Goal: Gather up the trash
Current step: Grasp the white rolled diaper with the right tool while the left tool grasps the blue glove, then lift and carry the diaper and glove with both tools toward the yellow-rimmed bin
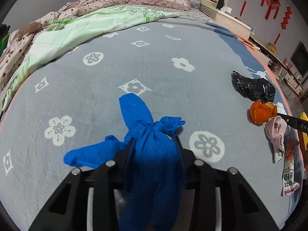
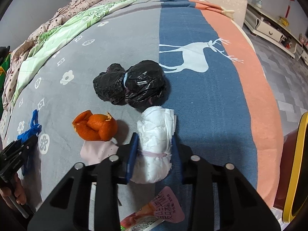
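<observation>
Trash on bed blanket (image 2: pixel 123 44), two pieces in hand. L gripper (image 1: pixel 155 144) clenched on knotted blue plastic bag (image 1: pixel 154 154); R gripper (image 2: pixel 155 144) clenched on rolled white diaper (image 2: pixel 156 140), pads on its sides.

Not yet picked: orange peel (image 2: pixel 96 127), tied black bag (image 2: pixel 130 84), pink wad (image 2: pixel 98 152), snack wrapper (image 2: pixel 154 217), all near R gripper.

Risks:
- blue bag is soft, slippery film; may slide out on lift, judging by loose tails.
- diaper roll squashy; pinch could let it unroll, pink tape (image 2: pixel 154 155) holds it only low down.
- R lift could drag pink wad or peel, both just beside it.

Orientation: blue bag long axis runs along fingers, knot w/ tails pointing away from cam. Diaper long axis likewise along fingers, far end touching black bag.
</observation>
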